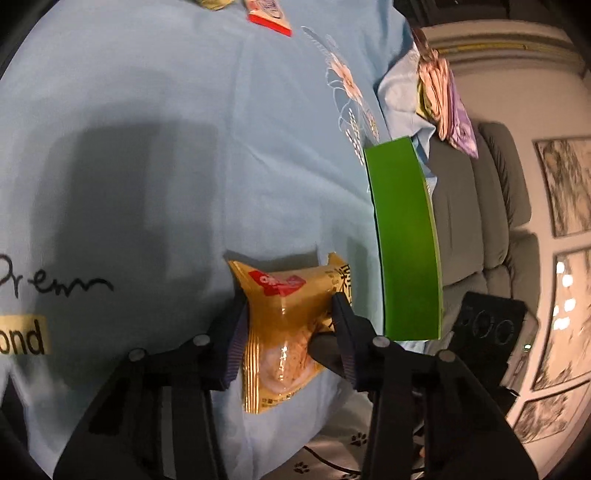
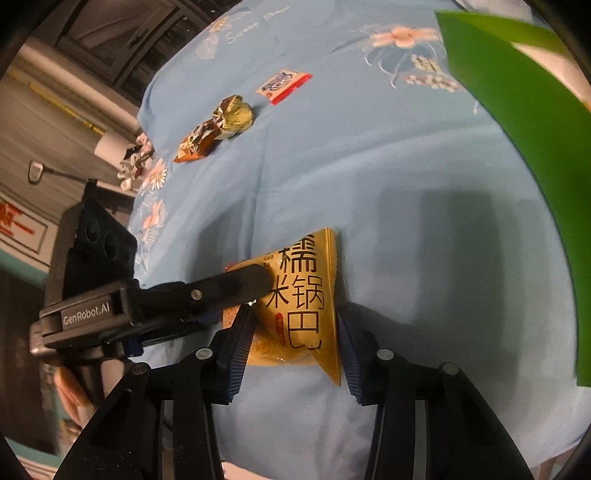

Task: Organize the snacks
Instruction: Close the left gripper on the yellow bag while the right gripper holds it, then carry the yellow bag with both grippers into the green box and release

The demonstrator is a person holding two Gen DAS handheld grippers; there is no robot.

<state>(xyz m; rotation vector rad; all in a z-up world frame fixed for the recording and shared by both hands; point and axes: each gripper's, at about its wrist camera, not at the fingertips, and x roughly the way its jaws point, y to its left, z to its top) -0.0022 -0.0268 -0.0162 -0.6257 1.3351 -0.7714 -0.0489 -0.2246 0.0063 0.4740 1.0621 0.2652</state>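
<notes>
A golden snack packet [image 1: 282, 332] with black Chinese characters [image 2: 299, 302] lies on the light blue bedsheet [image 1: 166, 166]. My left gripper [image 1: 291, 314] is shut on the packet, a finger pressing in each side. My right gripper [image 2: 291, 325] also has its fingers against the packet's two sides. The left gripper [image 2: 236, 284] shows in the right wrist view, reaching in from the left with a finger on the packet. A green box [image 1: 406, 240] stands to the right; it also shows in the right wrist view [image 2: 535, 155].
Further off on the sheet lie a red-and-white packet [image 2: 282, 85], a green foil sweet [image 2: 234, 114] and a brown wrapper [image 2: 197, 144]. The red-and-white packet [image 1: 267, 14] shows at the top of the left view. A grey sofa [image 1: 491, 221] and folded cloths [image 1: 439, 96] are beyond the bed.
</notes>
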